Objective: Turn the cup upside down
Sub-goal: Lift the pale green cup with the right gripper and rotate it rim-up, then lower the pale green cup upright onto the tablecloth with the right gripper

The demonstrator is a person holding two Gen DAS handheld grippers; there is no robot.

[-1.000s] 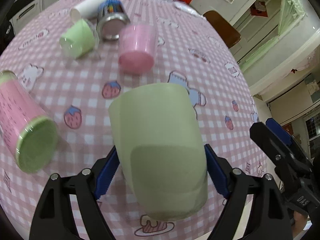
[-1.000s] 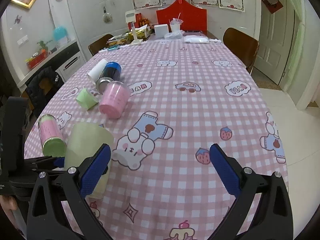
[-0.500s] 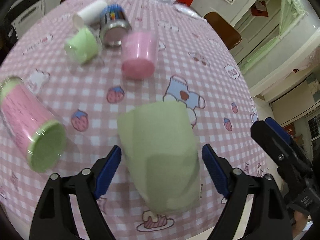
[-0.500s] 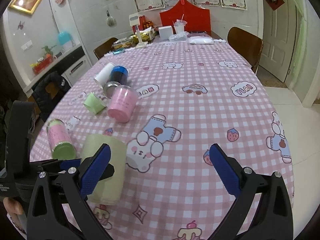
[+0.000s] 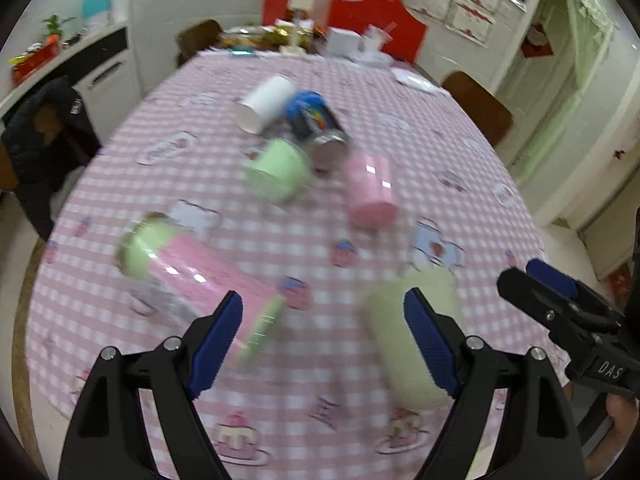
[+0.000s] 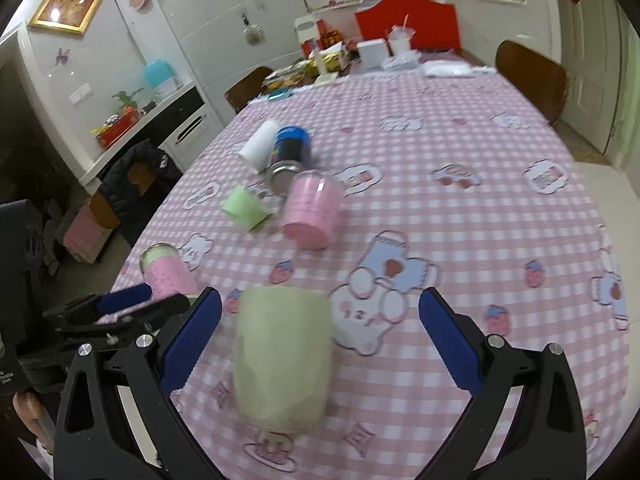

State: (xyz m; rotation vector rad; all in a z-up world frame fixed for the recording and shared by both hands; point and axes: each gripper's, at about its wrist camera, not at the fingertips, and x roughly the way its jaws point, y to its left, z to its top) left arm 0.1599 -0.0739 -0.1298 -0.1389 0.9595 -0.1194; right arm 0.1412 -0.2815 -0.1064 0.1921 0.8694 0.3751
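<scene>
Pale green cup [image 6: 282,360] stood upside down on the pink checked tablecloth [image 6: 460,216] at the near edge, wider end down, closed base up, just left of the bunny print. In the right wrist view it sat between the right gripper [image 6: 320,340] fingers but nearer the left one; both fingers spread wide, touching nothing. Left gripper [image 5: 322,340] was likewise spread w/ nothing between its pads; the cup [image 5: 404,332] showed behind its right finger, outside the gap. Frames were motion-blurred, so exact contact was hard to read.

Judged from this, the flip looked done and the step in hand was release and retreat. To do it well: pull straight back, keep the spread wide, and avoid clipping the cup wall w/ the right finger. Also mind the pink bottle [image 5: 192,276] w/ green cap lying at near left; it could roll if nudged.
</scene>
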